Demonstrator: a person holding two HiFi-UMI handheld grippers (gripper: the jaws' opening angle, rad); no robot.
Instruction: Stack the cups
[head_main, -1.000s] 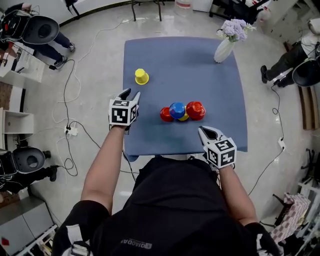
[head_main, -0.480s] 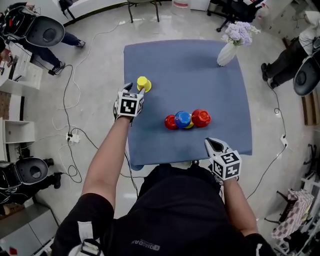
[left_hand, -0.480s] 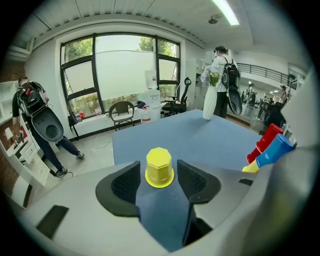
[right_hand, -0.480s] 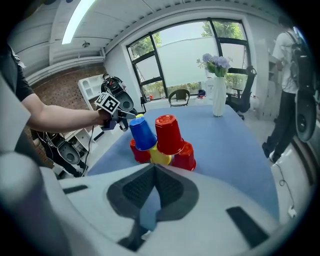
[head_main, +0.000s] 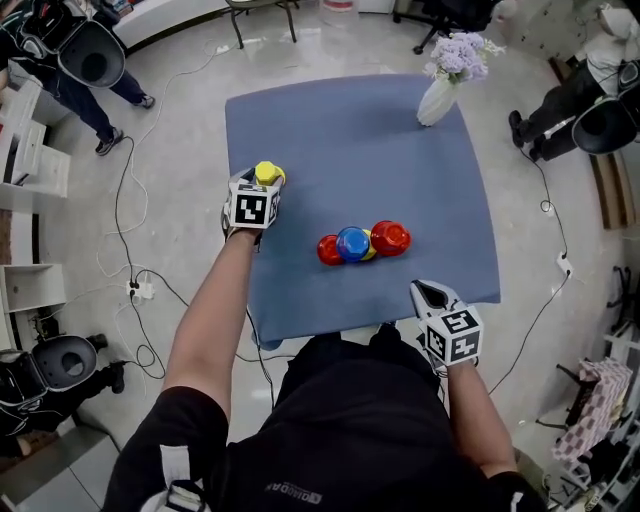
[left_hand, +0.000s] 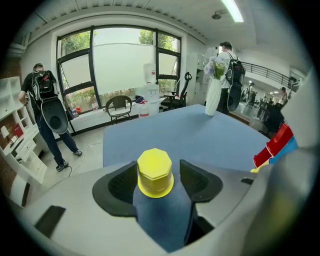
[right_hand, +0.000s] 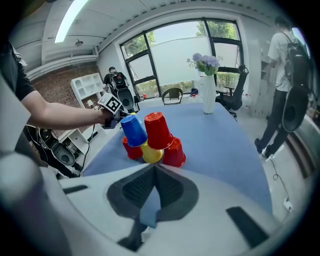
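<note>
An upside-down yellow cup (head_main: 265, 172) stands alone on the blue table (head_main: 350, 130) at its left side. My left gripper (head_main: 262, 183) is around it. In the left gripper view the yellow cup (left_hand: 155, 172) sits between the two pads with a small gap on each side. These jaws have just been opening and the left gripper (left_hand: 159, 176) is open. A cup pyramid (head_main: 362, 243) of red, yellow and blue cups stands mid-table, also seen in the right gripper view as the pyramid (right_hand: 150, 137). My right gripper (head_main: 428, 292) is shut and empty by the front edge.
A white vase with purple flowers (head_main: 437, 98) stands at the table's far right corner. People with backpacks stand around the table on the floor, one (head_main: 85, 60) at far left. Cables (head_main: 135, 290) lie on the floor to the left.
My left gripper moved forward and down to the yellow cup, which now sits between its widened jaws. The right gripper stayed by the front edge.
</note>
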